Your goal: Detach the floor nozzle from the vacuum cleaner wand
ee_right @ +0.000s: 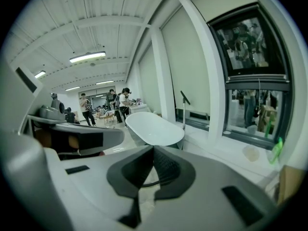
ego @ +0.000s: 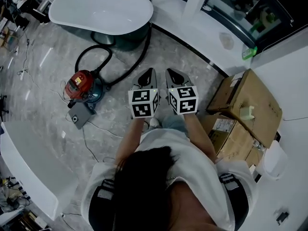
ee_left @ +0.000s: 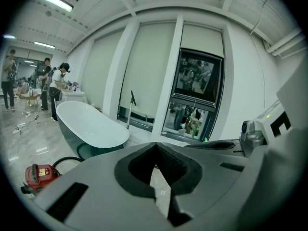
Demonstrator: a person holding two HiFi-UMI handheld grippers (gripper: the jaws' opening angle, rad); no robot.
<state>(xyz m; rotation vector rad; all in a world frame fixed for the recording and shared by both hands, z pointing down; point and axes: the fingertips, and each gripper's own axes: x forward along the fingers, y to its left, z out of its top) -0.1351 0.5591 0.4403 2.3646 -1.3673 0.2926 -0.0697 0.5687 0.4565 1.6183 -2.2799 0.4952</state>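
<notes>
Left tongs [ego: 149, 72] and right tongs [ego: 170, 72] both shut, empty, well apart from red vacuum cleaner [ego: 81, 85] on floor near bathtub [ego: 101, 6], grey piece [ego: 78, 115] beside it probably the nozzle; risks: feet snagging looped hose [ego: 95, 46], reaching it with tongs unopened.

Red vacuum cleaner [ego: 80, 84] on floor [ego: 45, 57]

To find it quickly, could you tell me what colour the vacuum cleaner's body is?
The vacuum cleaner is mostly red, clearest in the head view.

No text, label, brand or number is legible anywhere.
</notes>
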